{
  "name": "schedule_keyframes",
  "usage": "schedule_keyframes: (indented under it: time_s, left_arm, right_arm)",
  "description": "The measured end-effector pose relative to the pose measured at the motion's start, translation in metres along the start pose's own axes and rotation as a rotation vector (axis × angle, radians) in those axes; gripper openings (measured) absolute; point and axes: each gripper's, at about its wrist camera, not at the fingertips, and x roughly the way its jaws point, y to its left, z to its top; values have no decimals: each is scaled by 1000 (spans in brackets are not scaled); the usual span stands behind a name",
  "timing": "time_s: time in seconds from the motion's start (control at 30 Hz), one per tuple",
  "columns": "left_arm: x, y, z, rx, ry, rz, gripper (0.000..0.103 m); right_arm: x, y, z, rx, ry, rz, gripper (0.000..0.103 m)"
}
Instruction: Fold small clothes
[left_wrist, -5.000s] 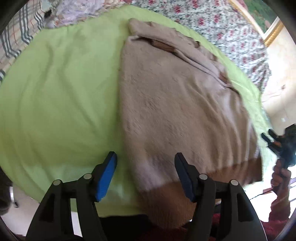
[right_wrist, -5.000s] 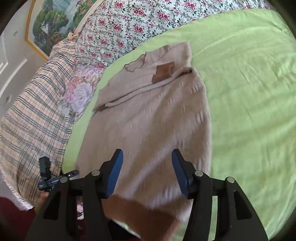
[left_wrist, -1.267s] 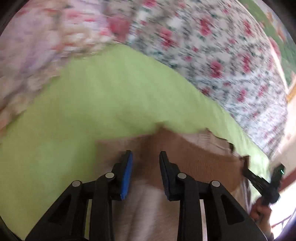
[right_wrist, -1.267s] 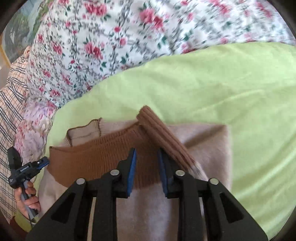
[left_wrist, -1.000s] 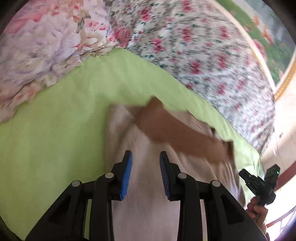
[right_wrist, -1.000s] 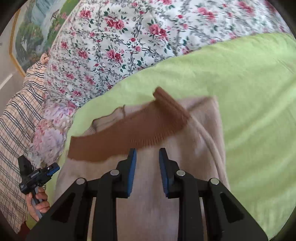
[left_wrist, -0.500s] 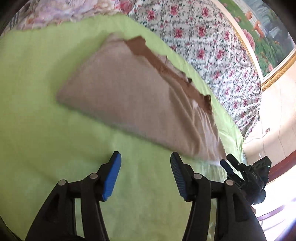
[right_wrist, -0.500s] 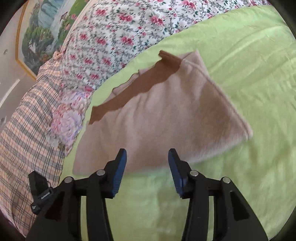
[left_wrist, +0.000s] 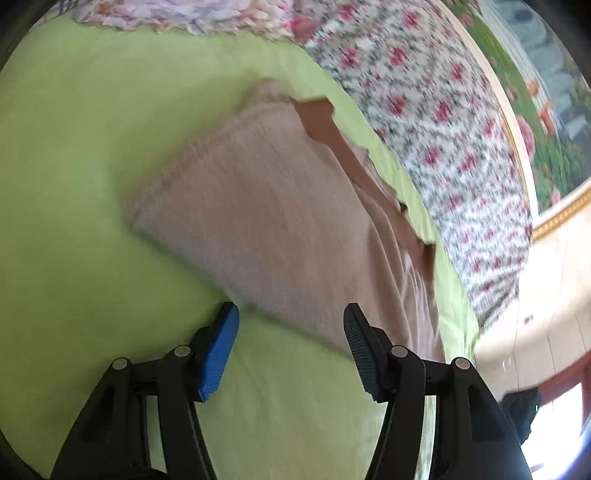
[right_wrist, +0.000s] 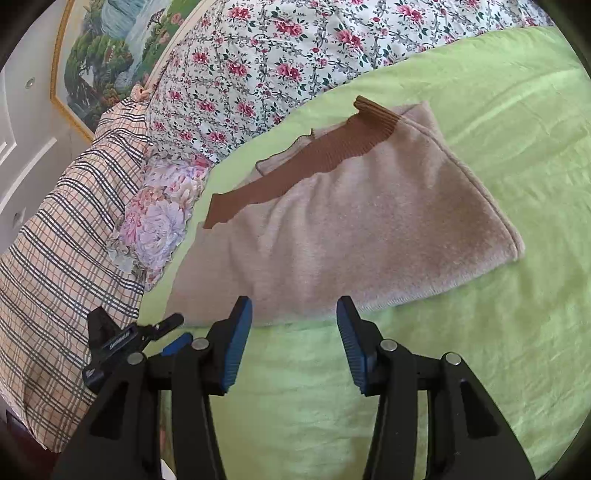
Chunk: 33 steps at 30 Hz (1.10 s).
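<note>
A folded beige sweater (right_wrist: 343, 221) with a brown ribbed hem (right_wrist: 295, 173) lies flat on a lime green bedsheet (right_wrist: 480, 350). Beyond the sweater sits a rose-print pillow (right_wrist: 277, 55); beside it lie a pale peony-print cushion (right_wrist: 159, 221) and a plaid blanket (right_wrist: 55, 240). A framed landscape painting (right_wrist: 107, 48) hangs on the wall behind. The right gripper (right_wrist: 293, 332) hovers at the sweater's near edge, half open and holding nothing. The left gripper (left_wrist: 291, 347) is at the same edge, its jaws opening, empty. Nothing lies on top of the sweater.
</note>
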Motion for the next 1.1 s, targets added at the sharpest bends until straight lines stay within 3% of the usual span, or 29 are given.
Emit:
schedule_keyframes:
  time_s: [0.33, 0.37, 0.4, 0.47, 0.57, 0.7, 0.83, 0.87, 0.9, 0.97, 1.03, 1.1]
  left_arm:
    - [25, -1, 46, -30, -113, 63, 57]
    - [27, -3, 49, -22, -122, 69, 47]
    - [30, -7, 53, 2, -131, 73, 25]
    - [34, -18, 58, 56, -132, 74, 10]
    - [29, -47, 61, 167, -177, 66, 6]
    - [22, -105, 52, 344, -193, -28, 6]
    - [39, -162, 22, 505, -151, -101, 5]
    - [48, -174, 12, 542, -126, -112, 6]
    - [60, -185, 1, 579, -100, -118, 6]
    - [80, -194, -14, 622, -57, -113, 6]
    - [98, -197, -25, 642, -9, -109, 6]
    - [114, -198, -34, 655, 36, -95, 6]
  right_arm:
    - [20, 2, 25, -20, 6, 19, 49]
    - [23, 1, 30, -21, 7, 23, 49]
    - [27, -1, 38, -19, 11, 35, 49]
    - [33, -5, 51, -14, 18, 48, 49]
    - [42, -14, 73, -7, 42, 71, 49]
    - [52, -23, 103, 14, 86, 119, 49]
    - [72, -35, 131, 126, 188, 290, 50]
    - [80, -36, 138, 152, 214, 330, 58]
    - [87, -36, 143, 161, 232, 356, 72]
    - [101, -35, 150, 174, 256, 380, 85]
    - [124, -36, 155, 220, 308, 443, 85]
    - [144, -36, 157, 235, 337, 436, 85]
